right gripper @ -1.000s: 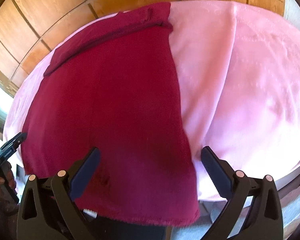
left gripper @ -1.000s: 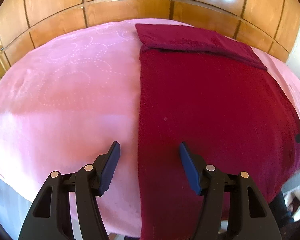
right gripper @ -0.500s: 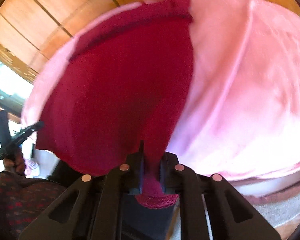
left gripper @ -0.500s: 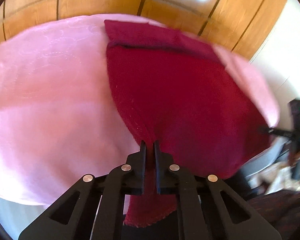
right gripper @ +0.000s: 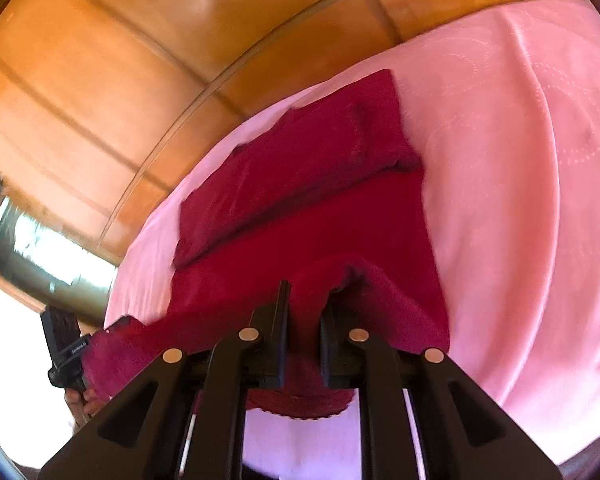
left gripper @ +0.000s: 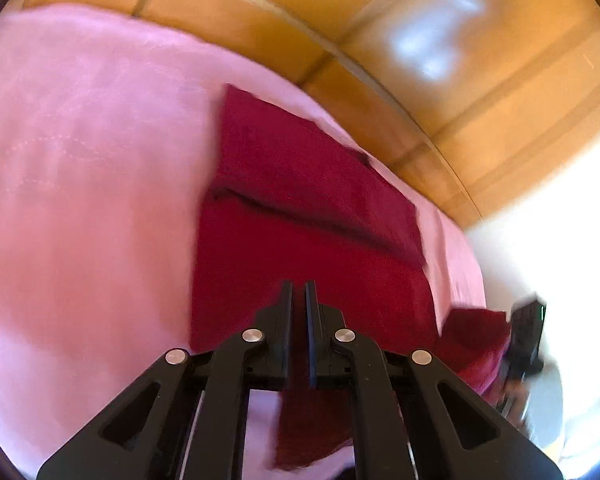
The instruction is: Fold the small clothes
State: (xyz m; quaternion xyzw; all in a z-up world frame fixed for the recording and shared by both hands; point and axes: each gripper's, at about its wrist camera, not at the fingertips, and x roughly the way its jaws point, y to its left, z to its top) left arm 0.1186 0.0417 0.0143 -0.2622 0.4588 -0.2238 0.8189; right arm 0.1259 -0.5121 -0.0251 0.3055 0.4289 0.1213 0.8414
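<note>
A dark red cloth (left gripper: 300,216) lies on a pink bedspread (left gripper: 80,200), its far end folded over in a band (left gripper: 300,152). My left gripper (left gripper: 299,292) is shut on the cloth's near left corner, which hangs below the fingers. My right gripper (right gripper: 304,300) is shut on the near right corner of the cloth (right gripper: 300,216), and the lifted edge bulges over the fingers. Both corners are raised above the bed and carried toward the far end. The right gripper also shows at the right edge of the left wrist view (left gripper: 528,332).
A glossy wooden panelled headboard or wall (left gripper: 420,60) runs behind the bed. The pink bedspread (right gripper: 520,160) spreads wide on either side of the cloth. The other hand-held gripper (right gripper: 64,344) shows at the left of the right wrist view. A bright window area (right gripper: 40,248) is at the left.
Both grippers went from open beside the cloth's near edge to shut on its near corners. They then lifted the corners and moved forward over the cloth toward the far fold.
</note>
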